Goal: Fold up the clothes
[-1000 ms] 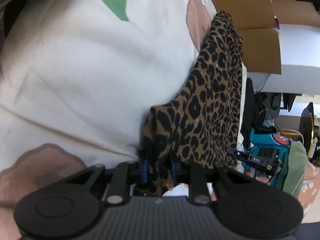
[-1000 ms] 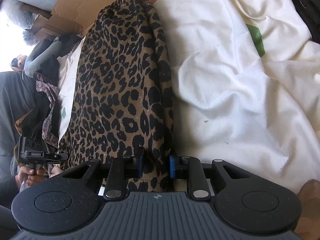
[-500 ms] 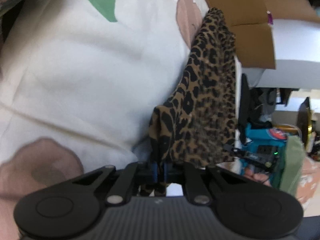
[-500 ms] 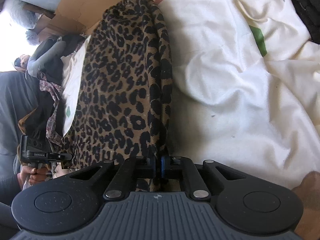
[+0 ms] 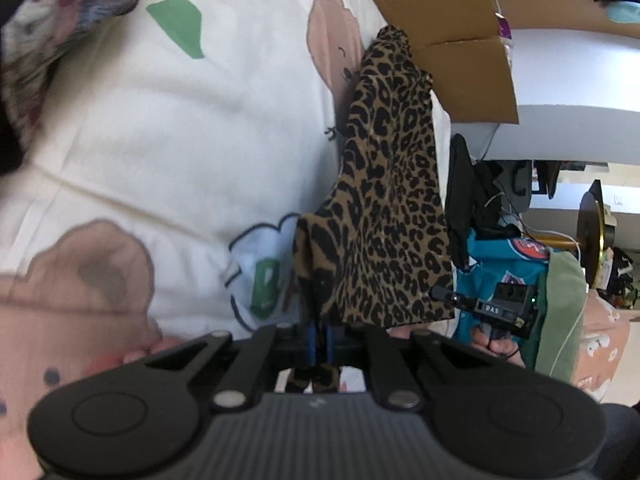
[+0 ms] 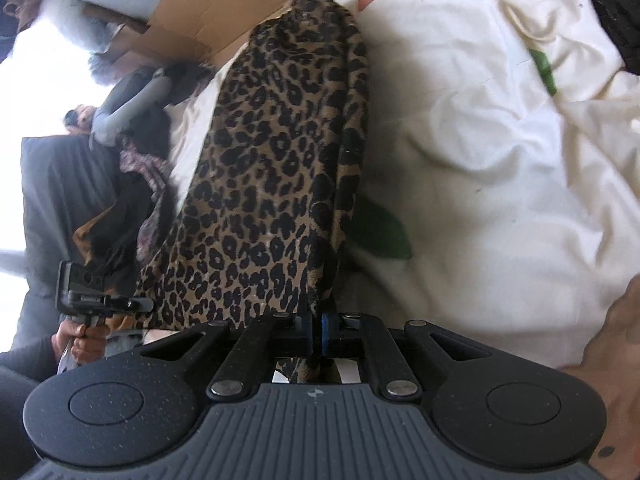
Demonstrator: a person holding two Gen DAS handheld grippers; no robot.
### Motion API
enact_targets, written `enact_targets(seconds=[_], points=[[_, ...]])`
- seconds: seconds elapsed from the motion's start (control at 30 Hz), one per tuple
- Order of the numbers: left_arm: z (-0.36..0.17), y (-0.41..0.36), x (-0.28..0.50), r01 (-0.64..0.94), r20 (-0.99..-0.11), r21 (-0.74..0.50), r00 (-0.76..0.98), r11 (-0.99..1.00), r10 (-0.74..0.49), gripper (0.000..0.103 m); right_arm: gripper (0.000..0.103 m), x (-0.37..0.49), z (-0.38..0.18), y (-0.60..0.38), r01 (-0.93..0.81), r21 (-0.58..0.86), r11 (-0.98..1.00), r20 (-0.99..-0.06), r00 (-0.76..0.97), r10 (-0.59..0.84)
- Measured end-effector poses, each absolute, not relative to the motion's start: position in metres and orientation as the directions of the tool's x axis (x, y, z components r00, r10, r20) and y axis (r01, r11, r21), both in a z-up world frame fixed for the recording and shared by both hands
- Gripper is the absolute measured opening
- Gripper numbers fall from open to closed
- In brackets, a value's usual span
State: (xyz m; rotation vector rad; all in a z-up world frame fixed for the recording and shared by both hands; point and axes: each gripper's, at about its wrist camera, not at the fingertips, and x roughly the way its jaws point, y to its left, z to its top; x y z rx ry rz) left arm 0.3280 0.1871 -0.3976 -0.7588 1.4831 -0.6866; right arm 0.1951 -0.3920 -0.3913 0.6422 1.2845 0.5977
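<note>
You've got both claws, left gripper [image 5: 319,334] and right gripper [image 6: 316,330], pinched tight on the leopard-print garment [image 5: 388,208], lifted off the bedsheet [image 5: 160,128]. Looks mid-fold; laying down remains.

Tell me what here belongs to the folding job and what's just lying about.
In the job:
- leopard-print garment
- left gripper, shut on it
- right gripper, shut on it
- white printed bedsheet, the surface under it

Lying about:
- cardboard box
- teal garment
- floral fabric
- dark clothes pile
</note>
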Motion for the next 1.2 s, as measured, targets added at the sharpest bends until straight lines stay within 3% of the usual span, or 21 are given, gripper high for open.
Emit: enact_targets(seconds=[0.53, 1.2], points=[[-0.368, 0.21, 0.262, -0.136, -0.603, -0.784, -0.068, 0.606, -0.795, 0.005, 0.001, 0.136, -0.362, -0.394, -0.082, 0.775, 0.626, -0.625, 0.041, 0.779], [-0.362, 0.203, 0.306, -0.096, -0.582, -0.813, 0.096, 0.575, -0.807, 0.005, 0.001, 0.169, -0.369, -0.396, -0.043, 0.797, 0.602, -0.59, 0.157, 0.792]])
